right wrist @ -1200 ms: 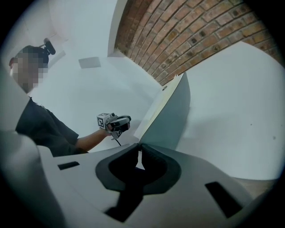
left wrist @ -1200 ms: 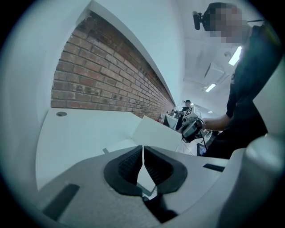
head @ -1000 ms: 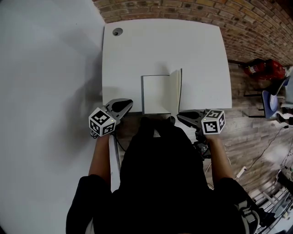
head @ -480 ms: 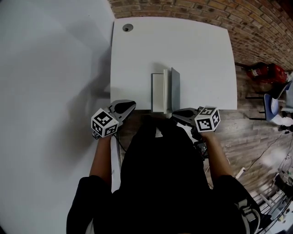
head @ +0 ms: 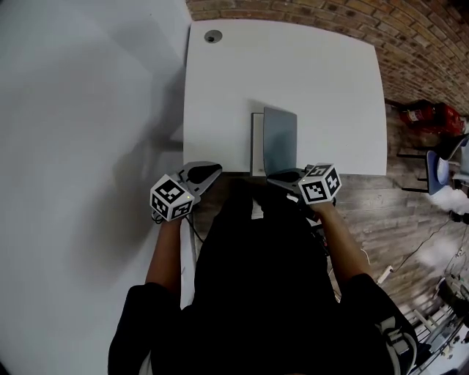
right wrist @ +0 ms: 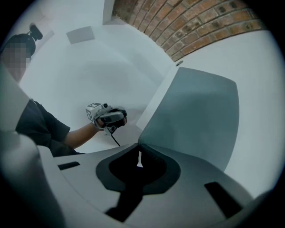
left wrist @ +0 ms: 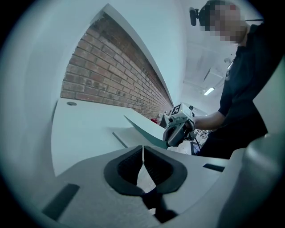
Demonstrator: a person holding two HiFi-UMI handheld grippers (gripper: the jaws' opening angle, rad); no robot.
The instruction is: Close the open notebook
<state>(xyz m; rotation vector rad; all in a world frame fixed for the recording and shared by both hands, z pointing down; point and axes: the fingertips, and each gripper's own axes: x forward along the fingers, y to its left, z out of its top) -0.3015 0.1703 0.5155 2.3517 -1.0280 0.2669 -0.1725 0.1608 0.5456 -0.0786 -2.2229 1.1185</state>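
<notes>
The notebook lies near the front edge of the white table [head: 322, 80]. Its grey cover [head: 280, 139] tilts over the white pages [head: 256, 143], of which only a narrow strip shows at the left. My right gripper [head: 277, 176] is shut on the cover's near corner. In the right gripper view the cover [right wrist: 196, 116] rises from the tips of my right gripper [right wrist: 139, 153]. My left gripper [head: 212, 170] hovers at the table's front edge, left of the notebook, shut and empty. In the left gripper view the left gripper [left wrist: 143, 149] faces the slanted cover [left wrist: 144, 131].
A round cable hole [head: 213, 36] sits in the table's far left corner. A white wall runs along the left and a brick wall [head: 308, 9] behind. A red object [head: 429, 116] and a blue chair [head: 440, 165] stand on the wood floor at the right.
The cover has swung from standing open at the right, through upright, to leaning left over the pages. My right gripper has moved left and down with it. The left gripper has shifted slightly.
</notes>
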